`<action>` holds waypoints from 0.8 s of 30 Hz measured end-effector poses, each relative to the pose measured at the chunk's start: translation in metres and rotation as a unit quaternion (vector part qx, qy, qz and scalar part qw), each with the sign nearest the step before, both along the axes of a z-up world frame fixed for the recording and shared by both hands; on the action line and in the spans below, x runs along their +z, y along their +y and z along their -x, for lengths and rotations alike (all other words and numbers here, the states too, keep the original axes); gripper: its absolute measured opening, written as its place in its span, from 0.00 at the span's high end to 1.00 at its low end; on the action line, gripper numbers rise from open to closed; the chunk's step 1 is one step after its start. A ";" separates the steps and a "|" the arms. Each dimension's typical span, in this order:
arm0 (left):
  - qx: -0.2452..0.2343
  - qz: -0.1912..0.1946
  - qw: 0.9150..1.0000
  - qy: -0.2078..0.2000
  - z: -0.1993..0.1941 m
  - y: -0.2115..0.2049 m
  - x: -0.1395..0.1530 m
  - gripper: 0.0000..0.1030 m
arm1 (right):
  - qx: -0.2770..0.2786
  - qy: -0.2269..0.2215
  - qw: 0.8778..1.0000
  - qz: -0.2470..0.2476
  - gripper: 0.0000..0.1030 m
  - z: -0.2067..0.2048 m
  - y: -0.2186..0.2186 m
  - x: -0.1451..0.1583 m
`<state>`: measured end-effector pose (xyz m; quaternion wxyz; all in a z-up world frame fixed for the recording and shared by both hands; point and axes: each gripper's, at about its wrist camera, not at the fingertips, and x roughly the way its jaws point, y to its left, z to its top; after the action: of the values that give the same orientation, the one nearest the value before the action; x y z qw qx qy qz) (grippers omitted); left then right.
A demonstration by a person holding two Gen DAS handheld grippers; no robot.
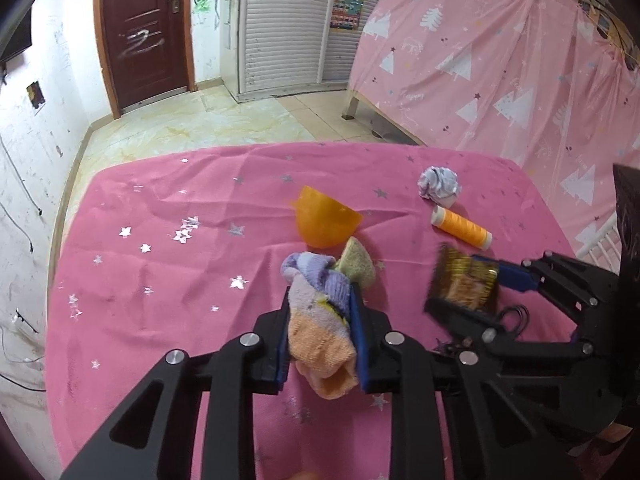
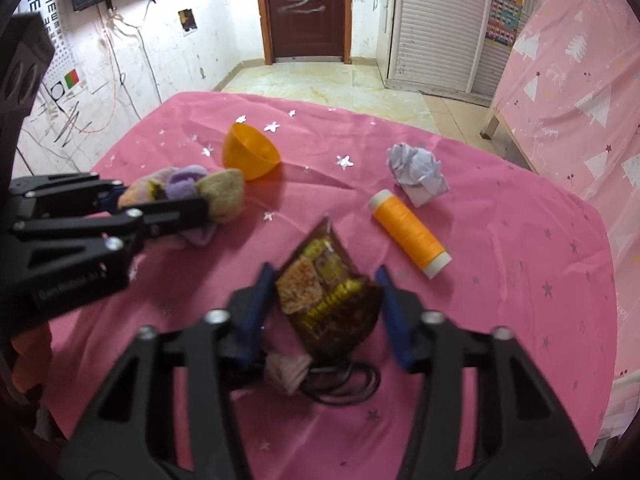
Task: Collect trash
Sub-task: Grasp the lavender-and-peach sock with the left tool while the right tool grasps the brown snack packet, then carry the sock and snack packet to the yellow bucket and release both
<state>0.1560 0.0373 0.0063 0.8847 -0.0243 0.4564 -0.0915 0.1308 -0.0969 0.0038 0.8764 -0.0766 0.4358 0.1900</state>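
Note:
A striped sock [image 1: 320,336] in purple, orange and yellow is pinched between the blue pads of my left gripper [image 1: 320,292], which is shut on it just above the pink star-print tablecloth [image 1: 160,248]. A brown and gold snack wrapper [image 2: 324,300] stands tilted between the blue pads of my right gripper [image 2: 324,272], which press its two sides. In the left wrist view the wrapper [image 1: 464,280] stands on edge at the right. A crumpled pale paper ball [image 2: 416,172] lies farther back on the right.
An orange plastic bowl [image 2: 250,152] lies on its side behind the sock, with a beige-green soft pad [image 2: 224,194] against it. An orange thread spool [image 2: 408,232] lies right of the wrapper. A black cord loop [image 2: 344,388] and a pinkish scrunchie [image 2: 286,372] lie under my right gripper.

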 end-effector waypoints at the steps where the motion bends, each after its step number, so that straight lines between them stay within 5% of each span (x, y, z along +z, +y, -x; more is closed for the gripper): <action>1: 0.002 -0.001 1.000 -0.002 0.001 0.002 0.002 0.82 | -0.003 -0.001 1.000 -0.004 0.59 0.000 -0.002 0.001; 13: 0.003 -0.010 1.000 -0.021 0.015 -0.004 0.028 0.81 | -0.038 -0.052 0.997 -0.049 0.60 0.014 -0.035 0.036; 24: -0.033 -0.009 0.998 -0.049 0.027 -0.052 0.061 0.81 | -0.091 -0.074 0.989 -0.086 0.60 0.033 -0.097 0.048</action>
<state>0.1286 -0.0149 0.0671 0.9026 0.0035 0.4139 -0.1179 0.0979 -0.1942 0.0522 0.9233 0.0248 0.3566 0.1403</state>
